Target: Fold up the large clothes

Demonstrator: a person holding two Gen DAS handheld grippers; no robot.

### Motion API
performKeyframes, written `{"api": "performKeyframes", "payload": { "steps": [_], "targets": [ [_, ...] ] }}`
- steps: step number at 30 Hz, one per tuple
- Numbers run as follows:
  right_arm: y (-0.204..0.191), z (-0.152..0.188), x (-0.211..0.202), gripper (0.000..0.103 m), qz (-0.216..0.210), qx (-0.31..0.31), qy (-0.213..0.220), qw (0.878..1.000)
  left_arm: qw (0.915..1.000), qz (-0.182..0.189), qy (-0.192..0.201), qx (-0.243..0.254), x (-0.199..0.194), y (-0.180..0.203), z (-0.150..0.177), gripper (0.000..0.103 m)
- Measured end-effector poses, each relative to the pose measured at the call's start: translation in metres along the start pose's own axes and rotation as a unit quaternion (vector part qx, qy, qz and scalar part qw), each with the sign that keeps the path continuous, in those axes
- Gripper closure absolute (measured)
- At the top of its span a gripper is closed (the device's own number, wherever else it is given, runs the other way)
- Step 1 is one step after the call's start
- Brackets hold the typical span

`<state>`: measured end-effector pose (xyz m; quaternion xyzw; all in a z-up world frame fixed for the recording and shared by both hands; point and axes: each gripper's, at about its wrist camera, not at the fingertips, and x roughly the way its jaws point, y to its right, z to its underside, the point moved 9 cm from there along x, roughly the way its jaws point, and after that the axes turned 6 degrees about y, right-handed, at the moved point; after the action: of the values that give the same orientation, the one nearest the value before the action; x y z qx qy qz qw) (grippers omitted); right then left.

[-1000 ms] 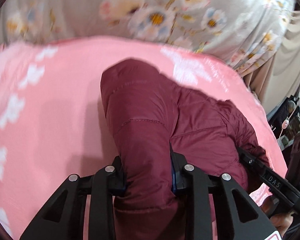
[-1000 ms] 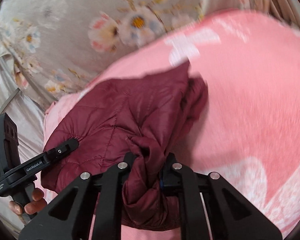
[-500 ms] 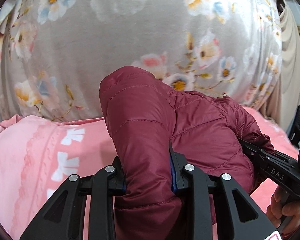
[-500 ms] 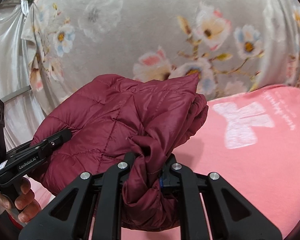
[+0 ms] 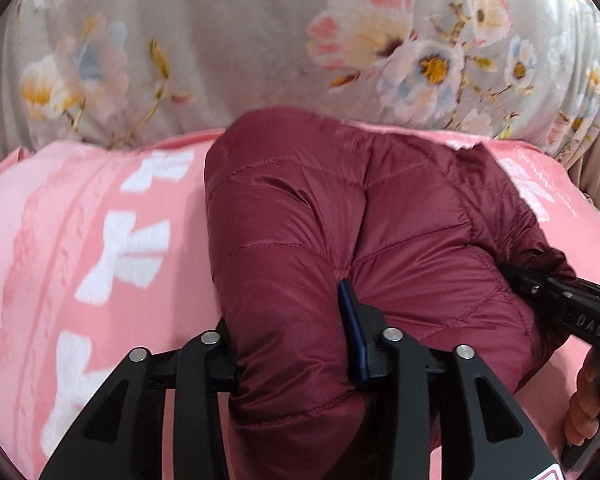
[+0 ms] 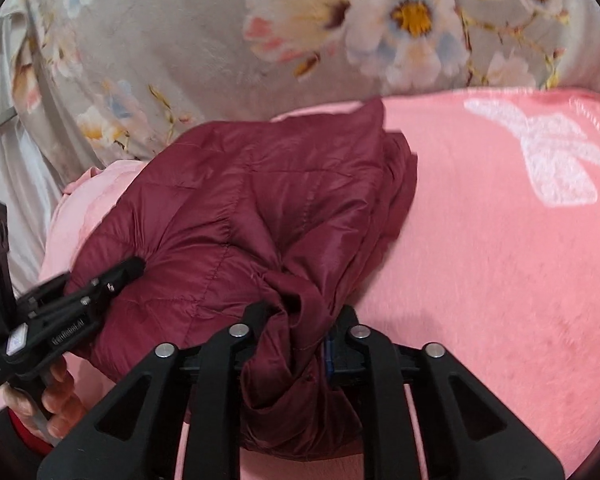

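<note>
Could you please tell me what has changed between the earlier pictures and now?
Both grippers carried the maroon quilted puffer jacket toward the grey floral quilt. The left gripper and right gripper have just been opening, jacket folds between them. The pink blanket stayed put.

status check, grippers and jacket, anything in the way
Left gripper and right gripper jaws just been opening, jacket fabric between both. Jacket bunched on pink blanket. Nothing in the way.
</note>
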<state>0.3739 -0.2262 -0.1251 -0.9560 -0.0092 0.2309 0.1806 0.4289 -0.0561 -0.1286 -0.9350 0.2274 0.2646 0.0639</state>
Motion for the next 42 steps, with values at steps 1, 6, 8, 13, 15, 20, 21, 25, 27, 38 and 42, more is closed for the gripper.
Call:
{"api": "performKeyframes", "payload": {
  "steps": [1,6,8,13,15,20,21,25,27,38,42],
  "targets": [
    [0.003,0.001,-0.002,0.076,0.004,0.005,-0.009,1.0,0.9999,-0.003,-0.014,-0.006,-0.001,-0.002,0.002,0.059],
    [0.01,-0.003,-0.05,0.069,0.05,0.0,-0.002,0.999,0.9933,-0.042,-0.09,-0.06,-0.024,-0.016,0.007,0.049],
    [0.005,-0.015,-0.073,0.069,0.065,-0.011,0.024,0.998,0.9902,-0.086,-0.092,-0.061,-0.04,-0.023,0.001,0.049],
    [-0.02,-0.025,-0.066,0.085,0.082,-0.051,0.012,0.995,0.9843,-0.144,-0.087,-0.053,-0.058,-0.01,-0.019,0.048],
    [-0.025,-0.018,-0.05,0.088,0.094,-0.063,-0.012,0.993,0.9826,-0.15,-0.097,-0.054,-0.051,0.0,-0.016,0.048],
    [-0.012,0.008,-0.024,0.088,0.135,-0.073,-0.045,0.987,0.975,-0.169,-0.126,-0.069,-0.022,0.009,0.012,0.047],
    [-0.01,0.015,-0.019,0.089,0.131,-0.069,-0.052,0.988,0.9749,-0.176,-0.12,-0.065,-0.02,0.008,0.014,0.047],
    [-0.007,0.027,-0.009,0.09,0.135,-0.075,-0.051,0.987,0.9763,-0.184,-0.101,-0.052,-0.014,0.012,0.02,0.046],
    [-0.007,0.029,-0.006,0.09,0.138,-0.082,-0.045,0.986,0.9766,-0.188,-0.095,-0.045,-0.012,0.012,0.023,0.045],
    [-0.004,0.032,-0.004,0.09,0.126,-0.072,-0.039,0.989,0.9776,-0.197,-0.068,-0.03,-0.004,0.015,0.031,0.045],
    [-0.004,0.032,-0.004,0.09,0.126,-0.074,-0.038,0.989,0.9769,-0.204,-0.06,-0.025,-0.004,0.017,0.031,0.045]
  ]
}}
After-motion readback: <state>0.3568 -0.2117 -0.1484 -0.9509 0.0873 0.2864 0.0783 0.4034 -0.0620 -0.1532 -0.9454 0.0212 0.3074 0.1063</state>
